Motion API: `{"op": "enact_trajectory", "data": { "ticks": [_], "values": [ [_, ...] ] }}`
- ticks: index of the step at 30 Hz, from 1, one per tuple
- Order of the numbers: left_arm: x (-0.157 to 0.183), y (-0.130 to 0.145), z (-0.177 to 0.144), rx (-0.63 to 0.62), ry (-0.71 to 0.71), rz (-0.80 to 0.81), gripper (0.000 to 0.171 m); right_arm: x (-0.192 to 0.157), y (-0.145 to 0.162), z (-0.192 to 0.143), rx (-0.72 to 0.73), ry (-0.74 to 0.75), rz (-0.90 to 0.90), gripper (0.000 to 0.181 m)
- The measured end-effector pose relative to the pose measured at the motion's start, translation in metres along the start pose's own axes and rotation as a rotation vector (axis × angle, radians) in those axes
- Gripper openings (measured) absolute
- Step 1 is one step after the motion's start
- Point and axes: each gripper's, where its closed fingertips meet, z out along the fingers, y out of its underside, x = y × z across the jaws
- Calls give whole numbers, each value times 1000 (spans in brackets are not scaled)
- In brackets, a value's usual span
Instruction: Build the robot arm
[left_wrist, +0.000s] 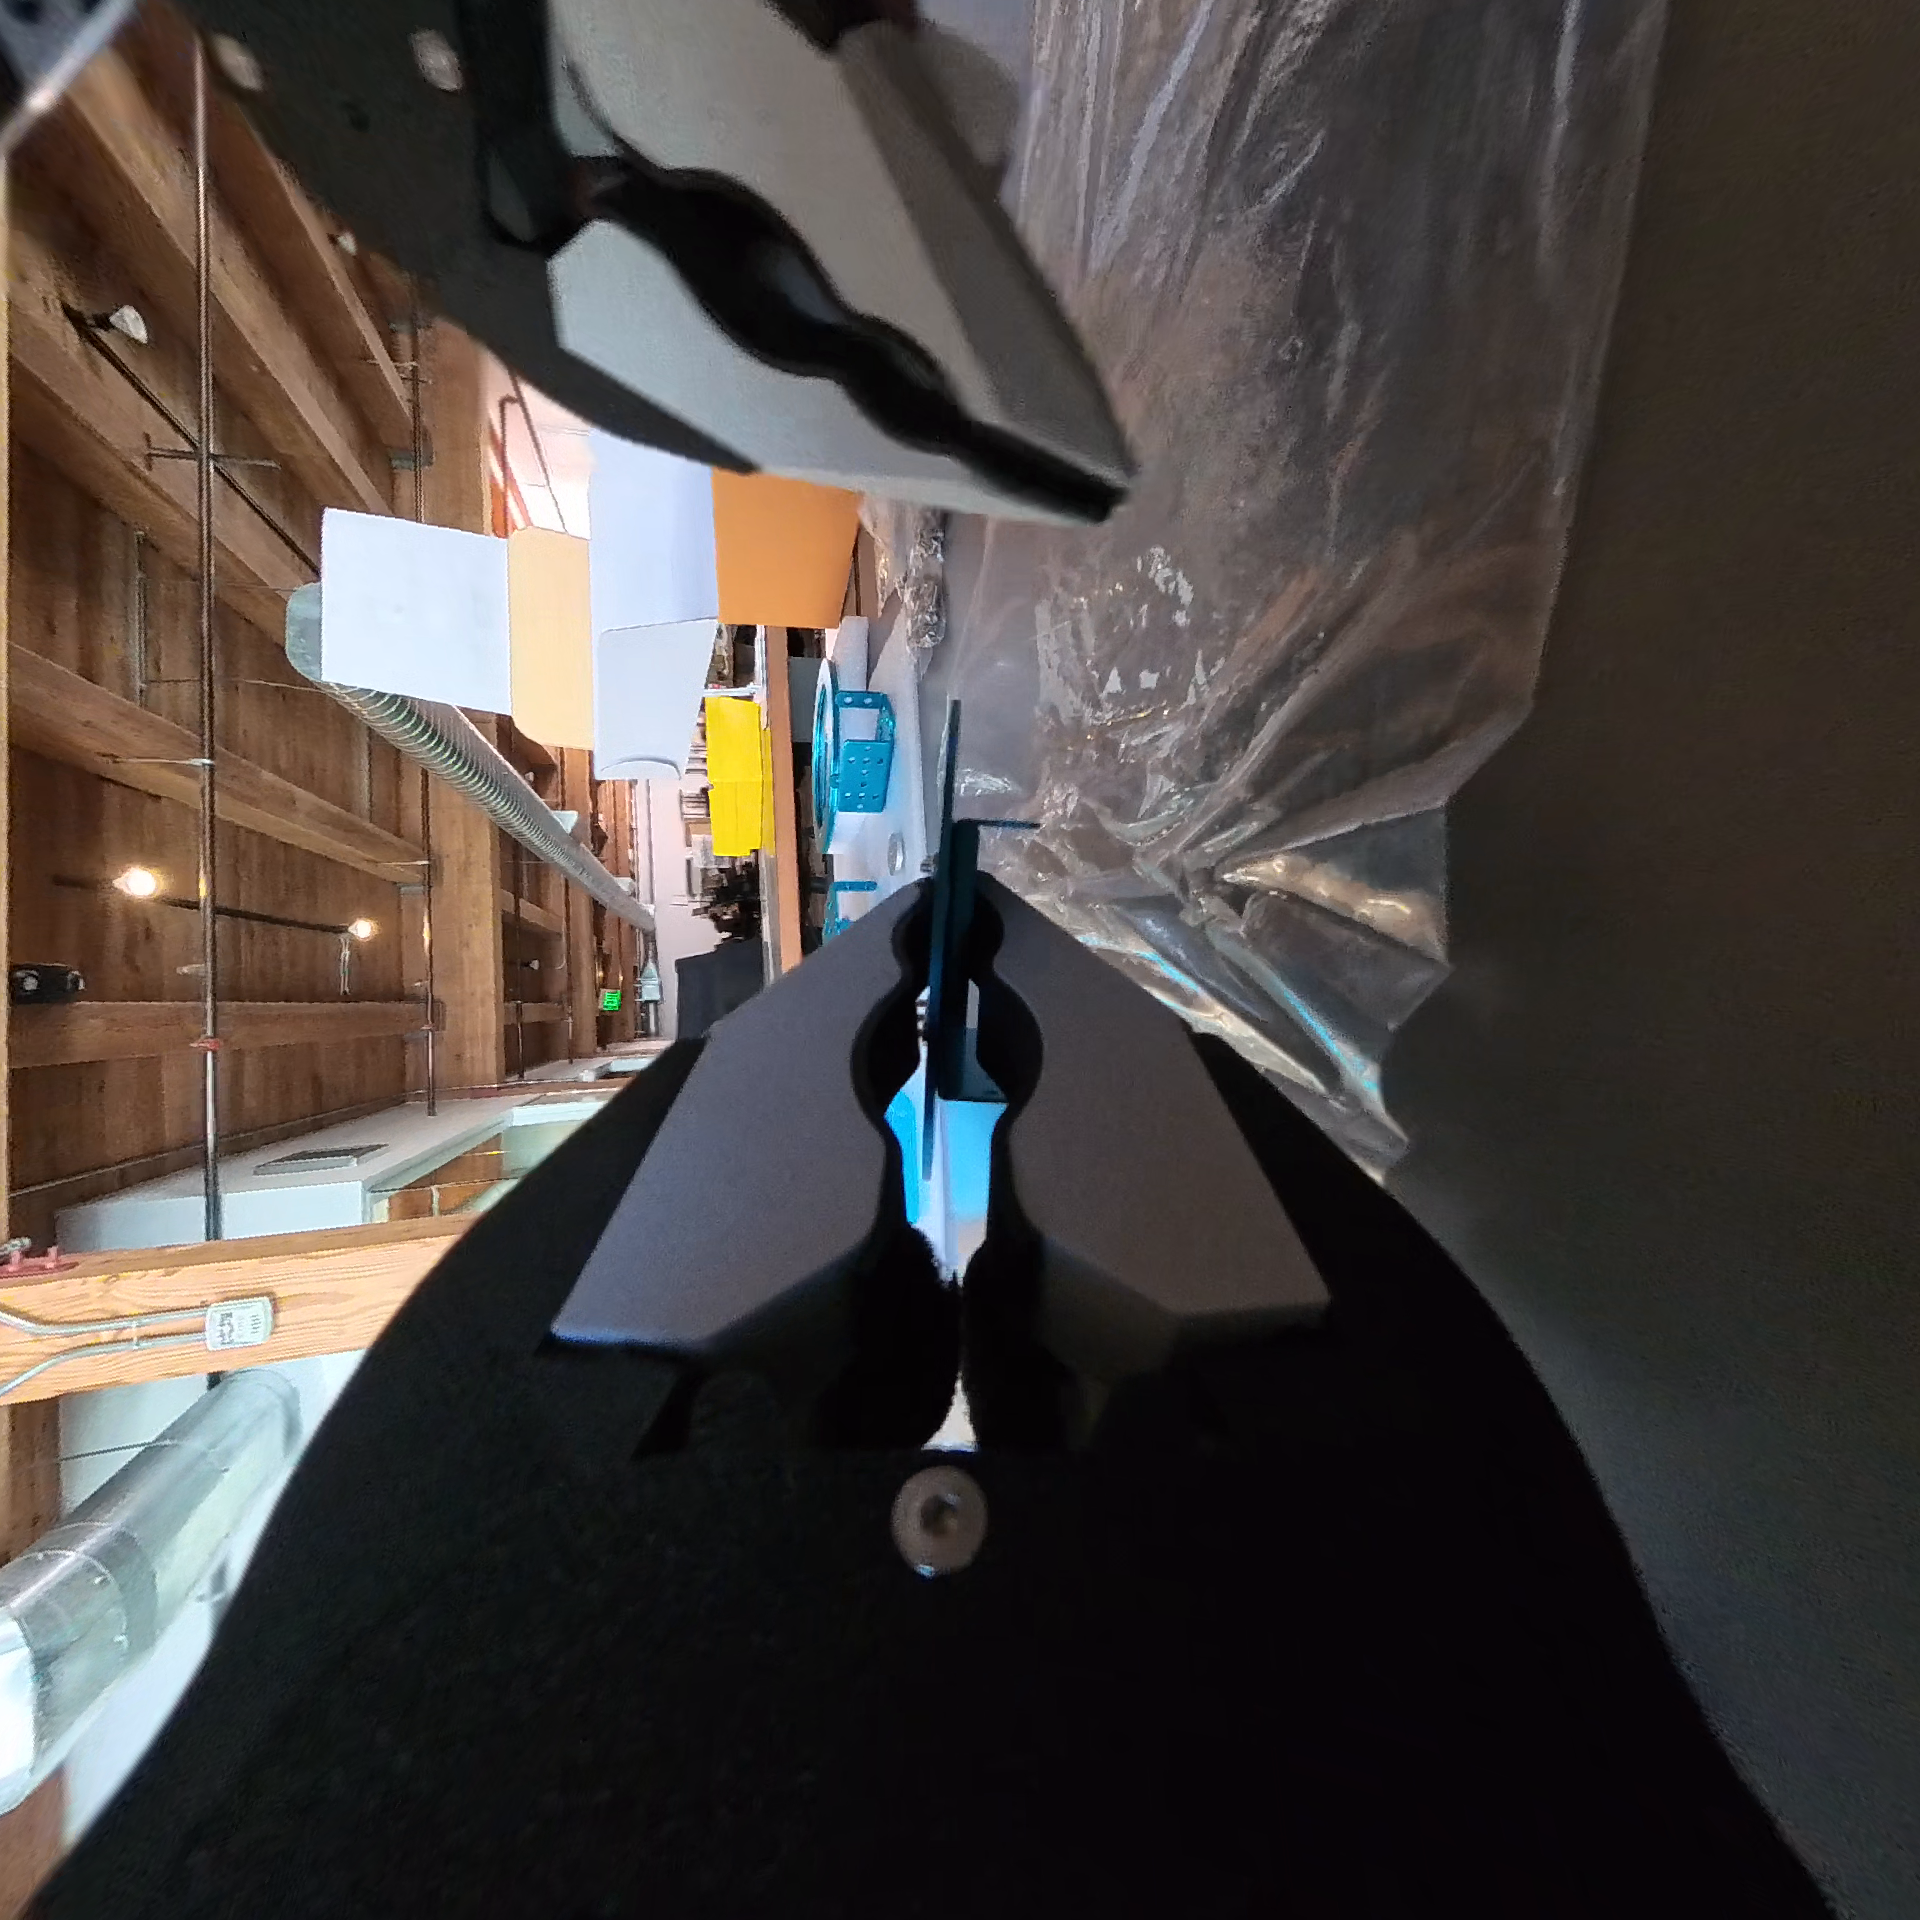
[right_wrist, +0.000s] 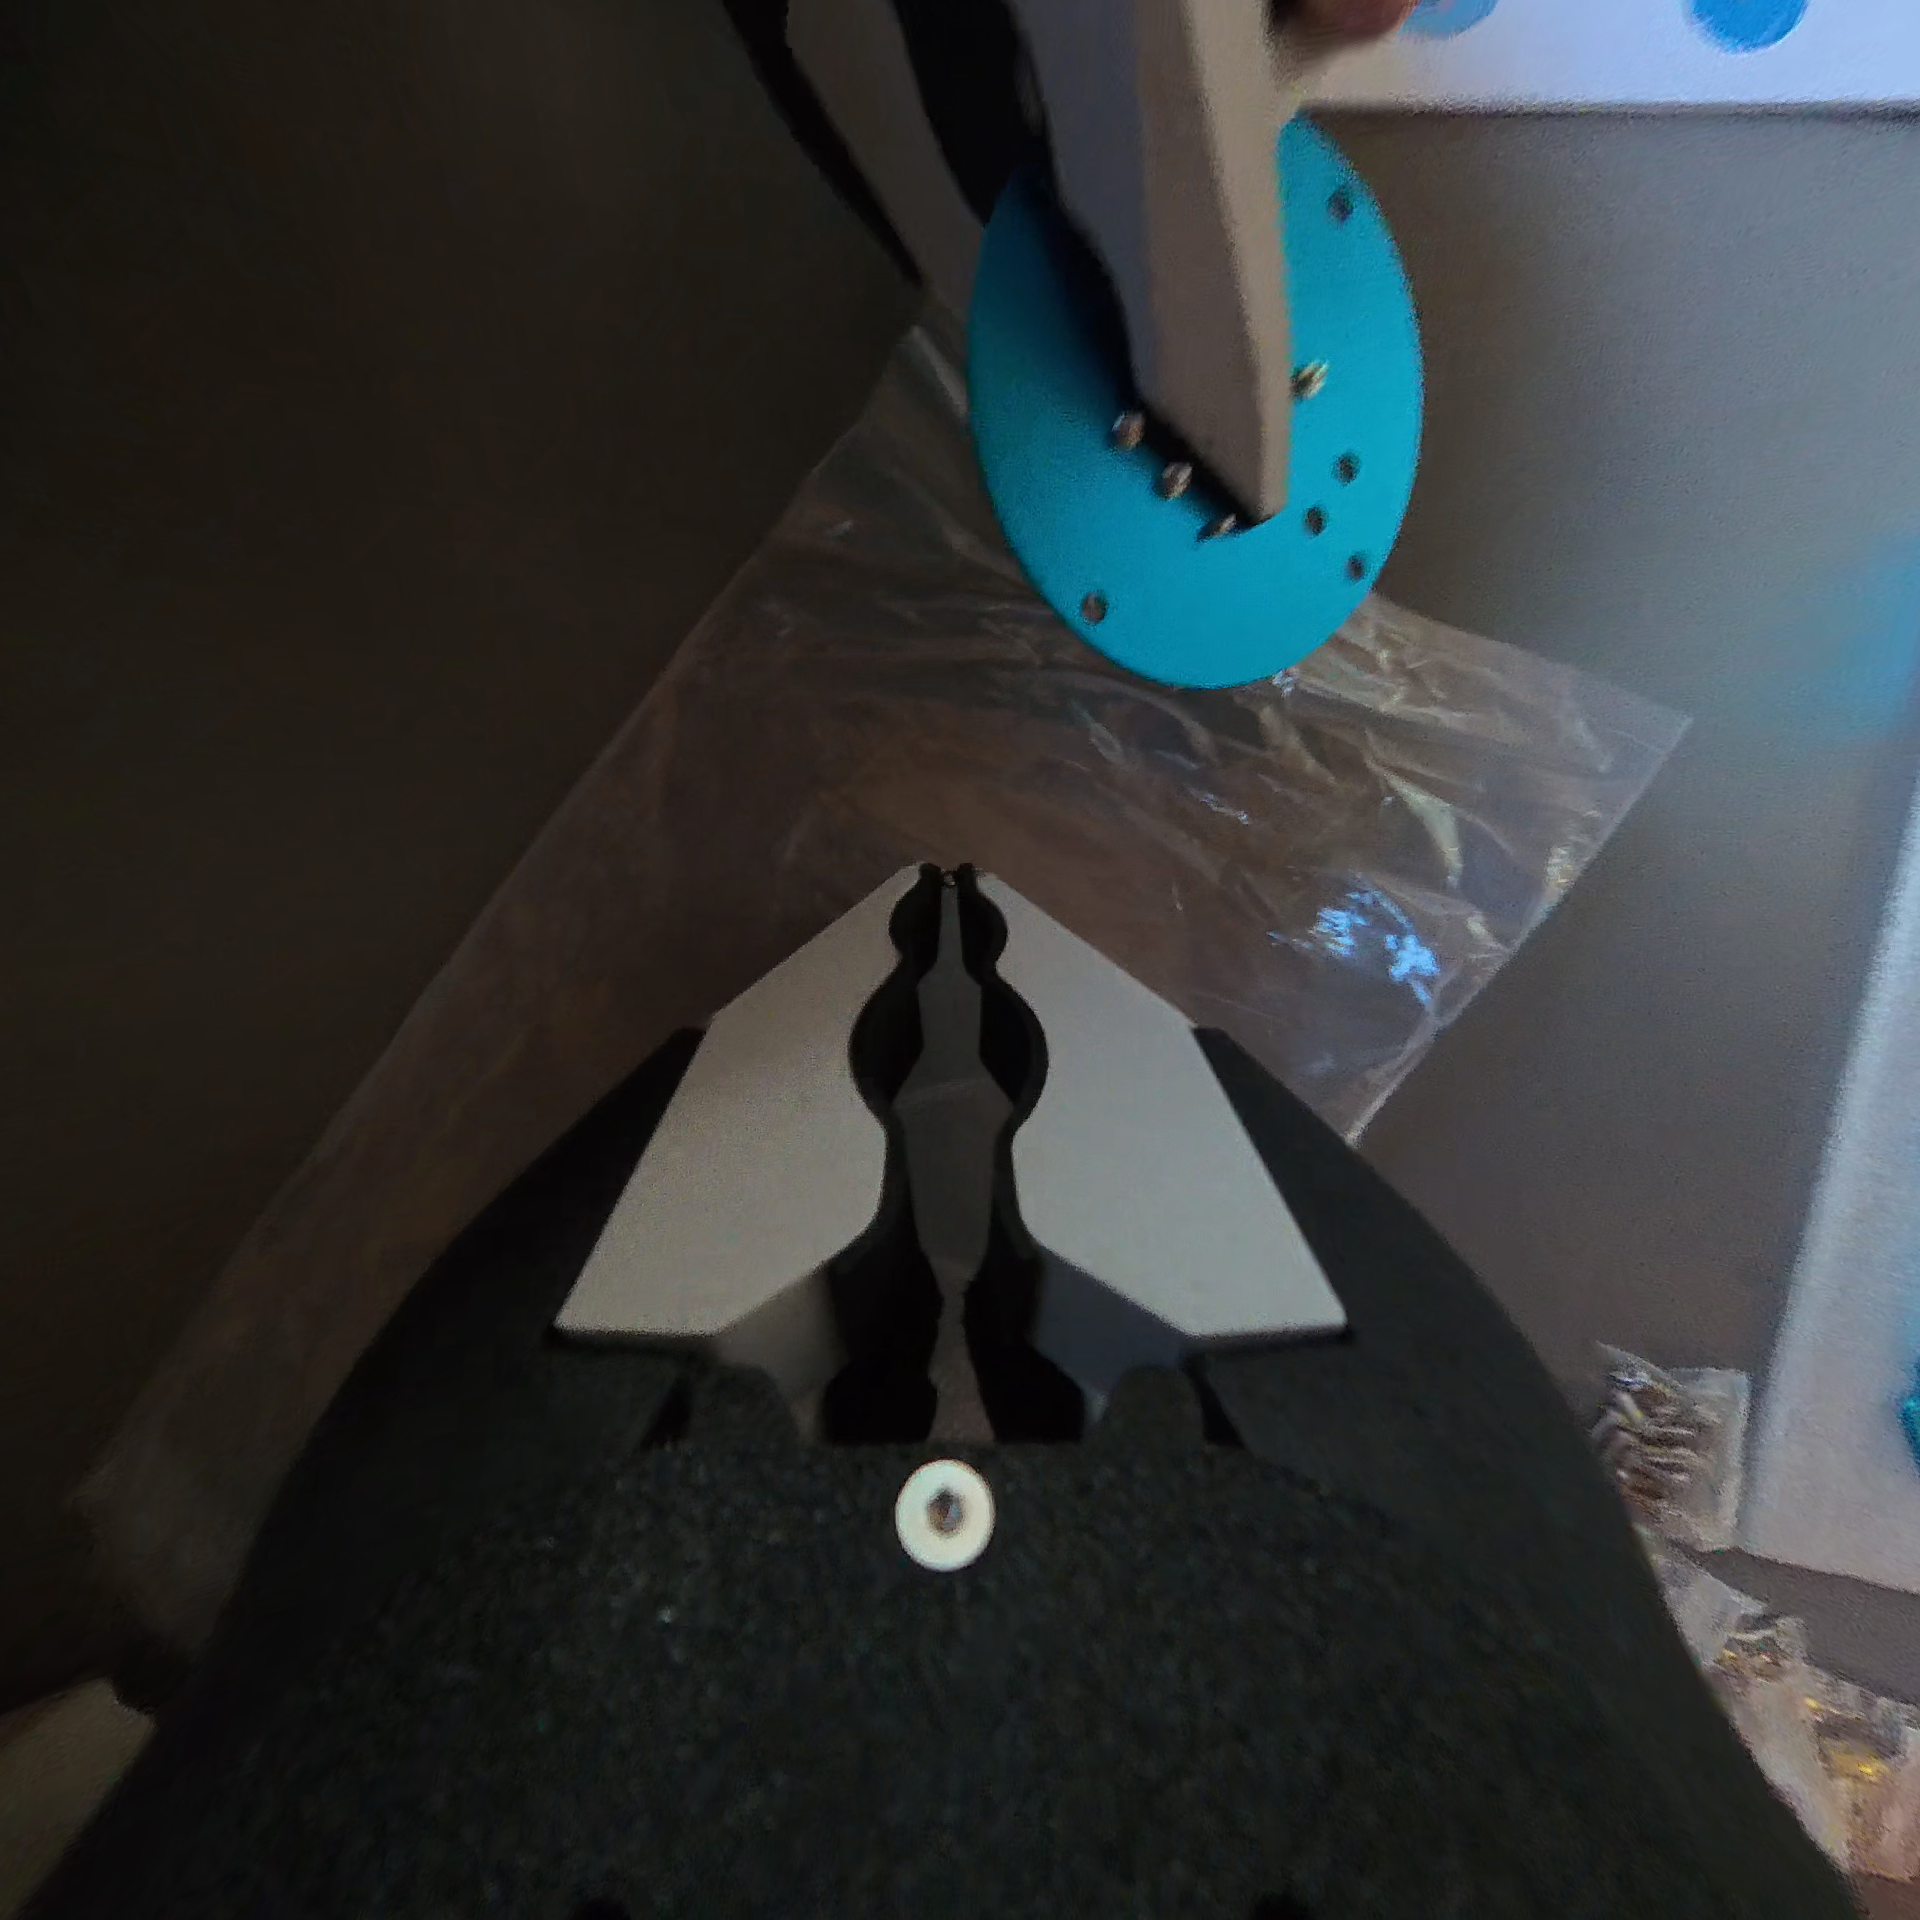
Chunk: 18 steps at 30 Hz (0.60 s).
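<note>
My left gripper (left_wrist: 951, 888) is shut on a thin blue round disc (left_wrist: 961, 862), which I see edge-on between the pads. In the right wrist view the same disc (right_wrist: 1174, 603) shows its face, with small holes and several screws, held by the left gripper (right_wrist: 1262, 509) above a clear plastic bag (right_wrist: 1039, 769). My right gripper (right_wrist: 945, 873) is shut, its tips pinching the film of that bag. In the left wrist view the right gripper (left_wrist: 1101, 499) touches the crumpled bag (left_wrist: 1299, 520), close to the disc.
The bag lies on a dark tabletop (right_wrist: 312, 416). A blue perforated bracket (left_wrist: 862, 758) sits on a white surface beyond the disc, with yellow bins (left_wrist: 736, 774) behind it. Small bags of hardware (right_wrist: 1683, 1455) lie at the lower right beside a white board (right_wrist: 1849, 1143). One gripper's finger ends stand about 7 cm off the other's.
</note>
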Motion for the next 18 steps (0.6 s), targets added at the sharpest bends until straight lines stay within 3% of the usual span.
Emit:
{"op": "enact_trajectory", "data": {
  "ticks": [8, 18],
  "values": [
    [-5, -8, -1, -1, -59, 78, 1, 29, -59, -28, 172, 27, -23, 2],
    [-10, -9, -2, -3, -81, 79, 1, 39, -61, -10, 122, 30, -34, 2]
  ]
}}
